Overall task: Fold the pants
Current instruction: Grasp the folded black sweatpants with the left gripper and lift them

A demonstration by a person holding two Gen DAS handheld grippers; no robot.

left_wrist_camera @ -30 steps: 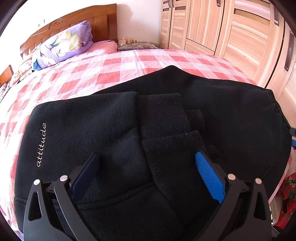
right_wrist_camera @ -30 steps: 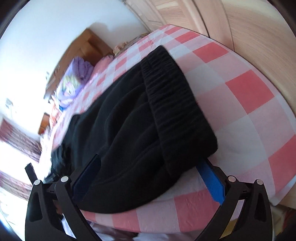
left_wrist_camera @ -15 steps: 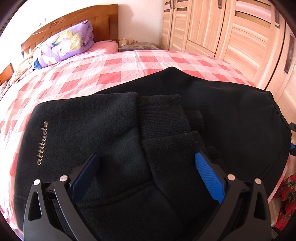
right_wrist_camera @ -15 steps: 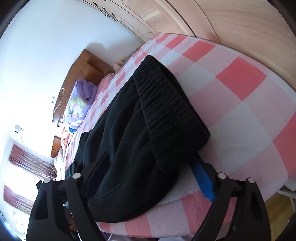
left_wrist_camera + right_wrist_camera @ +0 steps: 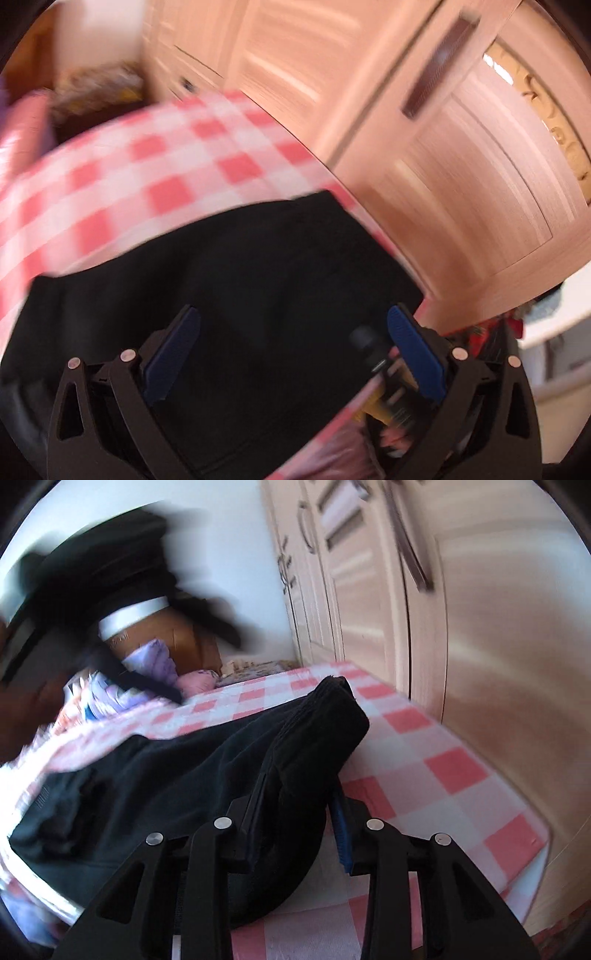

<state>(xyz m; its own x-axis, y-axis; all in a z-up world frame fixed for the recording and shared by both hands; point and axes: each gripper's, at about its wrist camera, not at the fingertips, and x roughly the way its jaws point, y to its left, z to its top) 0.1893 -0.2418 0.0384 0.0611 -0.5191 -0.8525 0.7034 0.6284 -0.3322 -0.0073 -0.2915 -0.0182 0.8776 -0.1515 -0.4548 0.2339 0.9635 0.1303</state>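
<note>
pinching ribbed black pants, right claw closed.

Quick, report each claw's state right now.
Left claw: open, holding nothing, above the black pants.
Right claw: shut on the pants' ribbed end.

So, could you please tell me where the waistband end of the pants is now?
In the right wrist view the pants' waistband lies near the bed's wardrobe-side edge, pinched in the right tool.

Checked bedsheet, pale wood wardrobe, white wall.
</note>
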